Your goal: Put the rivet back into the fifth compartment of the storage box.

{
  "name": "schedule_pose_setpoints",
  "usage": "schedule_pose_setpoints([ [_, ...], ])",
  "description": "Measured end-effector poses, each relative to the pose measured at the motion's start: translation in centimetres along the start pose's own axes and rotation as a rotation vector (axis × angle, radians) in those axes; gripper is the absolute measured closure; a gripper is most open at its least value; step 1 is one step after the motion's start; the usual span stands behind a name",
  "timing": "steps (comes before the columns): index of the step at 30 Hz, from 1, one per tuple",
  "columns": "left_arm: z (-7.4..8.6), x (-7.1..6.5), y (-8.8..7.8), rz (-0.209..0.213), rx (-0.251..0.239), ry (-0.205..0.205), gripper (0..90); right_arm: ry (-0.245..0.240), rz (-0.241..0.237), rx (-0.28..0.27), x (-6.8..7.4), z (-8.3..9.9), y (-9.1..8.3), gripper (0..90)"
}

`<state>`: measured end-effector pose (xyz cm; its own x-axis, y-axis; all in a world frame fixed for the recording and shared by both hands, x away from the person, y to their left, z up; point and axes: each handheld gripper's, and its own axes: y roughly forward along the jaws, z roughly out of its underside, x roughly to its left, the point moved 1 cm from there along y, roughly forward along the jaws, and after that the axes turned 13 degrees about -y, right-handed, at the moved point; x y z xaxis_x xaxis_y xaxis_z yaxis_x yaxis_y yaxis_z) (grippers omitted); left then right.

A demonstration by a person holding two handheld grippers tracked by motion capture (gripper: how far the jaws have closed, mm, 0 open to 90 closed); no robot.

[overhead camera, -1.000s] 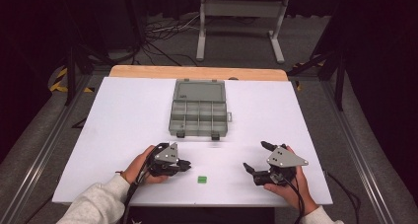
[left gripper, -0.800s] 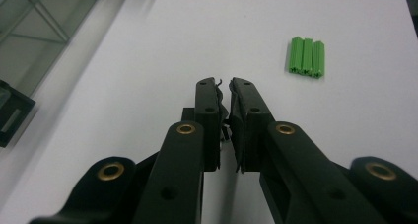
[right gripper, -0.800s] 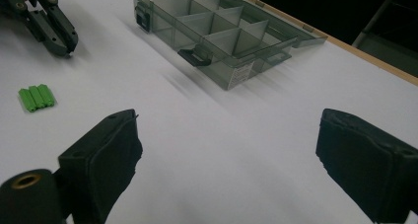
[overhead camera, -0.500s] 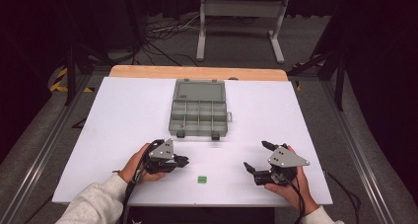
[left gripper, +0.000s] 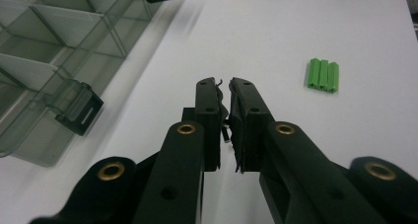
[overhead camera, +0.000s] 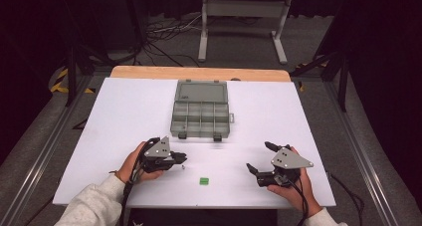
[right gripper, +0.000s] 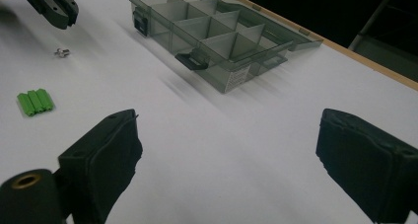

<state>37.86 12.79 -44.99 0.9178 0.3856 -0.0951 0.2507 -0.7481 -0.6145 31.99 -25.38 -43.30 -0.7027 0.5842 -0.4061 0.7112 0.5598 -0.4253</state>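
On the worktop (overhead camera: 124, 116), the compartment box (overhead camera: 200, 117) sits at 12 o'clock. A small block (overhead camera: 203, 180) lies at 6 o'clock, with a screw (overhead camera: 183, 167) just beside it at 10 o'clock. The left gripper (overhead camera: 180, 158) sits at 8 o'clock and the right gripper (overhead camera: 258, 159) at 4 o'clock.

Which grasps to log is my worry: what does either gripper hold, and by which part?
Nothing is held. The left gripper is shut on nothing; the small screw lies on the table beside its tips. The right gripper is open, empty.
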Motion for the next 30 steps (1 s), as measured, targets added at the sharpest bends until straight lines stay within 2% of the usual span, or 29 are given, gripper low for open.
schedule_pose_setpoints([
  [7,-0.3,0.4,-0.8,-0.025,-0.034,-0.008,83.3,0.000,0.003,0.001,0.0,0.0,0.0,9.6],
  [20,-1.8,1.9,-1.9,-0.127,-0.101,-0.028,83.3,-0.003,0.009,0.000,0.0,0.0,0.0,9.6],
  [30,-3.0,3.1,-2.7,-0.165,-0.147,-0.040,83.3,-0.005,0.010,0.003,0.0,0.0,0.1,9.6],
])
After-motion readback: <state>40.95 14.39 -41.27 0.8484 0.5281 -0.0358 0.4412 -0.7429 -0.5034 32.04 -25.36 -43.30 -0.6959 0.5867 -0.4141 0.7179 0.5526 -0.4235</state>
